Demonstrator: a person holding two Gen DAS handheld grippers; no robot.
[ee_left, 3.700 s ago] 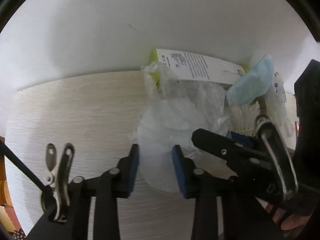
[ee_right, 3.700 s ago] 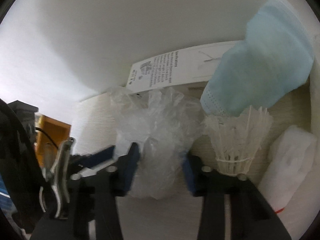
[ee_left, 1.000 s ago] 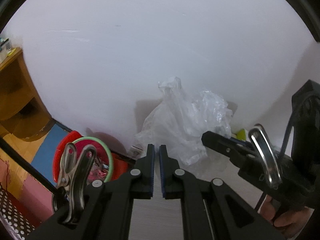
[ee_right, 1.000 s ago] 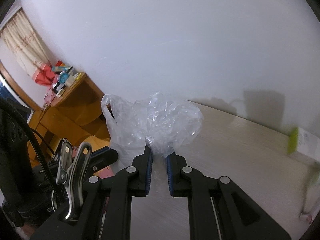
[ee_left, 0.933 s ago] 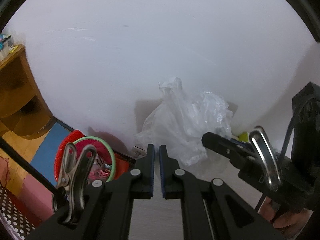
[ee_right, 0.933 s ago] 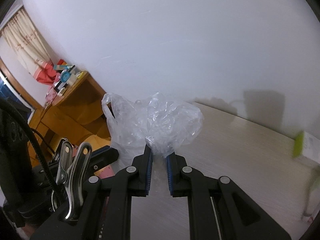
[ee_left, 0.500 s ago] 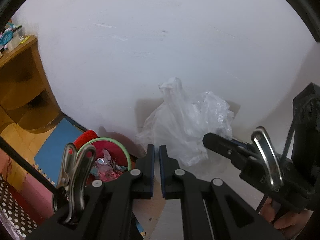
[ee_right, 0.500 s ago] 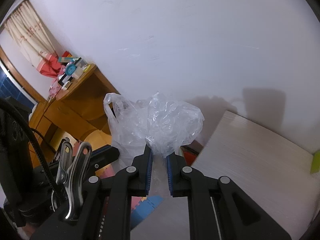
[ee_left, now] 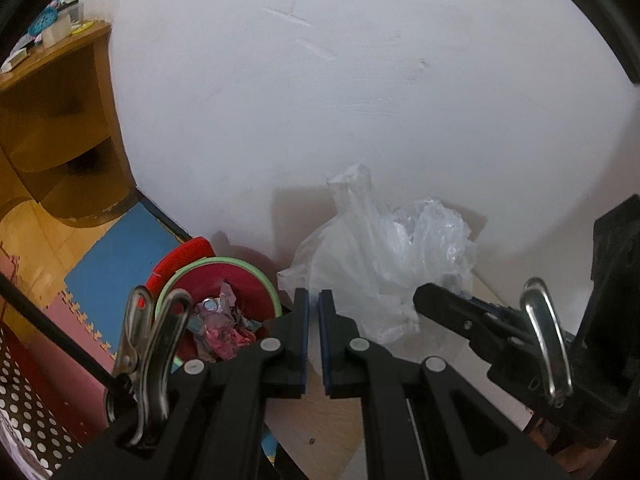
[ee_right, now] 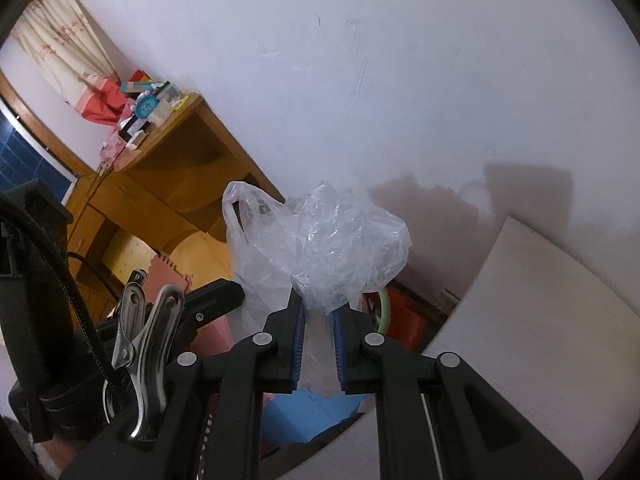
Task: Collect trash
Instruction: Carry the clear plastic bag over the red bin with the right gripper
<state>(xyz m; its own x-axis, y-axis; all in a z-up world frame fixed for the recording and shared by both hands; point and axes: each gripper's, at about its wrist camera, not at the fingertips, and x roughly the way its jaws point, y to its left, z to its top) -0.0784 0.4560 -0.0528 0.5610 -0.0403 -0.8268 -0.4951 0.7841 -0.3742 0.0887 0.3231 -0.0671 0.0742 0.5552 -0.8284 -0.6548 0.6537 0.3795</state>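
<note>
A crumpled clear plastic bag [ee_left: 380,264] hangs in the air between my two grippers. In the left wrist view my left gripper [ee_left: 314,296] is shut, pinching a thin edge of the bag. My right gripper [ee_right: 318,308] is shut on the bunched plastic bag [ee_right: 320,240]. In the left wrist view the right gripper [ee_left: 424,300] comes in from the right against the bag. Below stands a red bin with a green rim [ee_left: 224,264], holding crumpled trash; its rim [ee_right: 385,306] shows behind the bag in the right wrist view.
The pale wooden table [ee_right: 540,320] ends at a corner [ee_left: 320,432] under the grippers. A white wall [ee_left: 320,120] rises behind. An orange wooden desk [ee_right: 160,184] with clutter stands at the left. Blue and pink foam mats [ee_left: 112,256] cover the floor.
Both grippers have carried the bag to the left, past the table's edge. The red bin has come further into view below and the desk has grown larger.
</note>
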